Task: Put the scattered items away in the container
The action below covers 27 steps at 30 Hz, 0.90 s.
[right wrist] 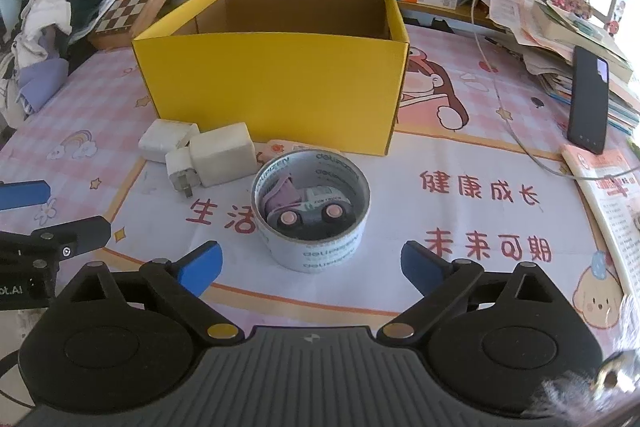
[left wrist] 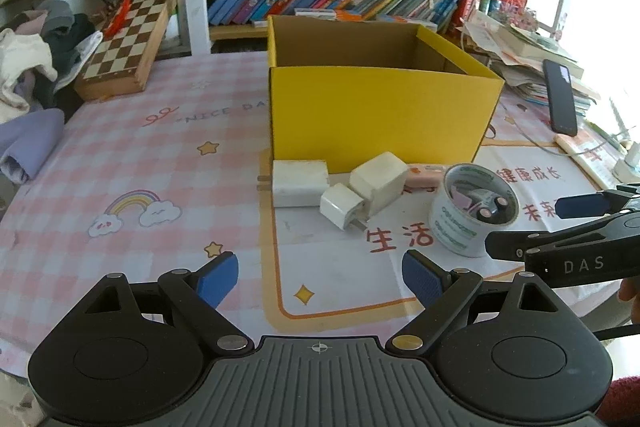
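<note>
Right wrist view looks down on a roll of tape standing flat on the tabletop, with a small toy truck lying on its side inside the roll's hollow core, so the two could probably be lifted as one load if the roll is pinched across its wall. The right gripper hovers just short of the roll with its jaws spread wide and holding nothing, seemingly lined up to straddle it. Behind the roll, touching or nearly touching the front wall of the yellow cardboard box, sit three white power adapters: a flat one, a large cube and a small plug with its prongs facing the camera, plus a pink eraser-like block partly hidden by the roll. The box stands open-topped; what shows of its inside looks empty, so none of the visible items has gone in yet. In the left wrist view the left gripper is likewise wide open and empty, held back from the adapters, which are likely its share of the work. A phone leans against a stack of papers well off to the right.
</note>
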{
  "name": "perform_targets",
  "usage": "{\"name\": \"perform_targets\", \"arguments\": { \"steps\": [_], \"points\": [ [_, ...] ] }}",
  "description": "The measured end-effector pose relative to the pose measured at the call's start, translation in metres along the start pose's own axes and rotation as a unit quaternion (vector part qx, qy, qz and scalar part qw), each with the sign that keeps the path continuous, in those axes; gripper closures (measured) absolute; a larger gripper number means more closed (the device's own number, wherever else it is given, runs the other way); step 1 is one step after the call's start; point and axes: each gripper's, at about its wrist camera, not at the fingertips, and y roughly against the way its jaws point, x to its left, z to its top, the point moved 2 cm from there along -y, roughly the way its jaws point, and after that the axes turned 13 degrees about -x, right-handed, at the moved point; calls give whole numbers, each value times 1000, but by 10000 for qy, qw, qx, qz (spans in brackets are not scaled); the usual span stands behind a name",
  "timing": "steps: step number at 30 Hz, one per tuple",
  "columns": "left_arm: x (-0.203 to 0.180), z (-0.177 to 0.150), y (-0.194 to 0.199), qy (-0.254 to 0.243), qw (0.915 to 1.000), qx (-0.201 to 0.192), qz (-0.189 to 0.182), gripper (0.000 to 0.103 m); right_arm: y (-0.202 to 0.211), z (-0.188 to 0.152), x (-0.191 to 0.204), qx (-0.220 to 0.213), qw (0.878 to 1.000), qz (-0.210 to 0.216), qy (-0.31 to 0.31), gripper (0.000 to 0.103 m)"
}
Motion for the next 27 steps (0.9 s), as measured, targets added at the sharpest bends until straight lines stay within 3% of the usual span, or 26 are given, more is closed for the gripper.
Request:
{"name": "perform_targets", "arguments": {
  "steps": [27],
  "points": [
    [9,6,-29,275,9994,137,127,12,-56,14,-1,422,9988,160,201,4]
  ]
}}
